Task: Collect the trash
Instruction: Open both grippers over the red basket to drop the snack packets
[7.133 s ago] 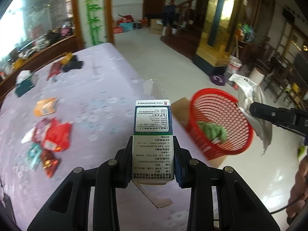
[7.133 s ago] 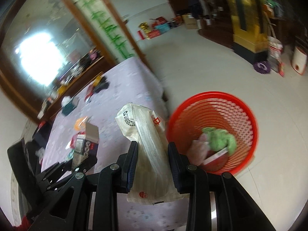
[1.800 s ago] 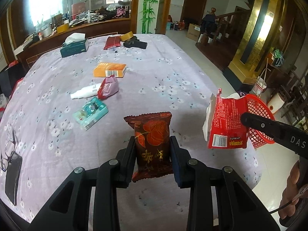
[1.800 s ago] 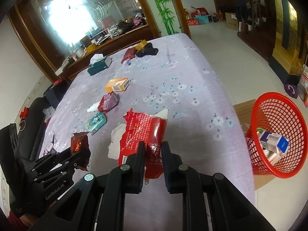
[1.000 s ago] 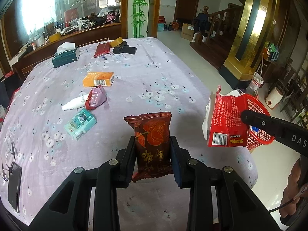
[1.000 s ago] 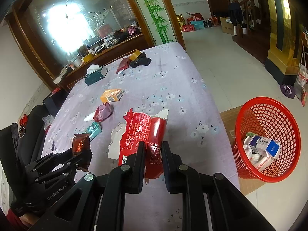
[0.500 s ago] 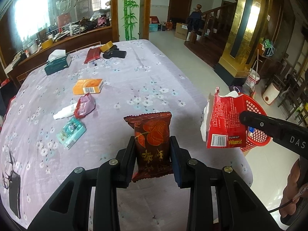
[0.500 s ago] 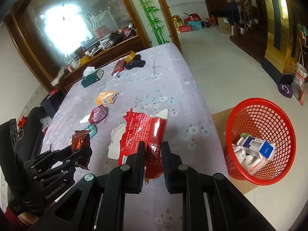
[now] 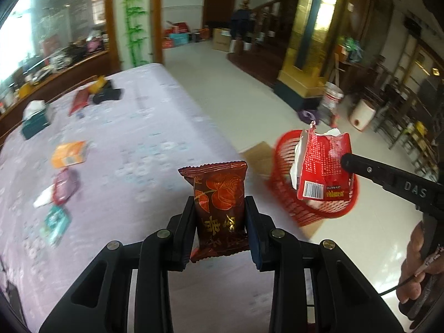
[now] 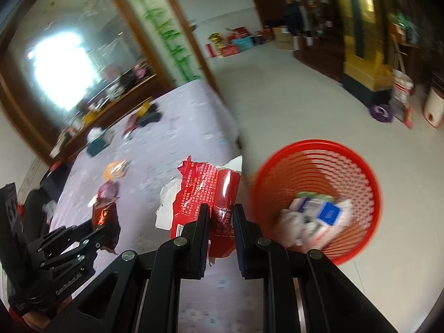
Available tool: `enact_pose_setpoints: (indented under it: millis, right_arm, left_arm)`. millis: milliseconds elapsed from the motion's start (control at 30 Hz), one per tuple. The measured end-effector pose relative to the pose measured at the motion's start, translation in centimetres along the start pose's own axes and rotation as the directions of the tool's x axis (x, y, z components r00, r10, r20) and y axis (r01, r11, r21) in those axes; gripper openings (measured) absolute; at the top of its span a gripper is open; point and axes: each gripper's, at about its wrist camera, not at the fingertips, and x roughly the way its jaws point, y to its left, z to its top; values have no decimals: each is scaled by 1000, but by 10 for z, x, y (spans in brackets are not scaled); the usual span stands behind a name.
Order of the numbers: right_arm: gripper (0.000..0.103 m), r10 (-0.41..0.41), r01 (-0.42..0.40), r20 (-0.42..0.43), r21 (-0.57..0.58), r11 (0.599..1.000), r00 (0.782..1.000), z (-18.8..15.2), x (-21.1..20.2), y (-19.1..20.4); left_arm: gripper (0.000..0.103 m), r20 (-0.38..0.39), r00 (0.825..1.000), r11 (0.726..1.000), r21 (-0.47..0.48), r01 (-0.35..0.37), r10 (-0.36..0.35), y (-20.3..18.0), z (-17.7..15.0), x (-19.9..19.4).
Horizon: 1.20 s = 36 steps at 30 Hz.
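Note:
My left gripper (image 9: 219,213) is shut on a dark red snack wrapper (image 9: 217,194) with gold characters, held upright over the table's near right edge. My right gripper (image 10: 219,216) is shut on a torn red packet (image 10: 205,191) with white lining; in the left wrist view that packet (image 9: 323,166) hangs in front of the red mesh basket (image 9: 285,155). The basket (image 10: 358,172) stands on the floor right of the table and holds boxes and white wrappers (image 10: 316,219). The left gripper with its wrapper (image 10: 104,216) shows at the lower left of the right wrist view.
The table has a purple flowered cloth (image 9: 138,127). On it lie an orange box (image 9: 69,156), a purple pouch (image 9: 65,187), a teal packet (image 9: 54,223), a tissue box (image 9: 34,118) and dark items (image 9: 106,95) at the far end. Cardboard (image 9: 256,158) lies under the basket.
Both grippers have swung right, off the table toward the basket, each still holding its wrapper. The basket is nearer and larger in both views.

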Motion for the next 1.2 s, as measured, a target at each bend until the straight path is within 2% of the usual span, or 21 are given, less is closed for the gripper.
enact_pose_setpoints:
  millis: [233,533,567,600,633,667,700,833,1033,1200]
  right_arm:
    - [18,-96,93,34,82,992,995,16,-22,-64]
    - [18,-153,149,24,116,982,988,32,-25,-112]
    - [18,-155,151,22,114,982,988,33,-23,-115]
    - [19,-164,161,18,110,981,986,36,-19,-117]
    - [21,-169,166,16,108,980,986,38,-17,-118]
    - [21,-172,169,15,106,980,985,41,-14,-121]
    - [24,-164,161,13,106,981,986,42,-12,-123]
    - [36,-159,154,27,117,981,987,48,-13,-128]
    - [36,-106,100,43,111,989,993,50,-21,-117]
    - [36,-27,25,28,63,998,999,42,-22,-83]
  left_arm:
    - [32,-39,994,993,50,106,-104,-61,22,35]
    - [32,-85,983,984,56,167,-162,-110,47,84]
    - [33,-82,982,984,47,174,-170,-112,50,88]
    - [40,-79,980,982,40,185,-181,-115,53,92]
    - [47,-76,980,982,37,185,-182,-116,55,93]
    - [60,-68,982,983,33,180,-177,-116,56,94]
    - [62,-55,983,984,26,174,-173,-115,57,93]
    - [62,-35,987,987,22,156,-156,-111,58,86]
    - [62,-12,994,994,-12,106,-106,-84,48,67]
    - [62,11,998,997,-34,69,-68,-54,36,48]
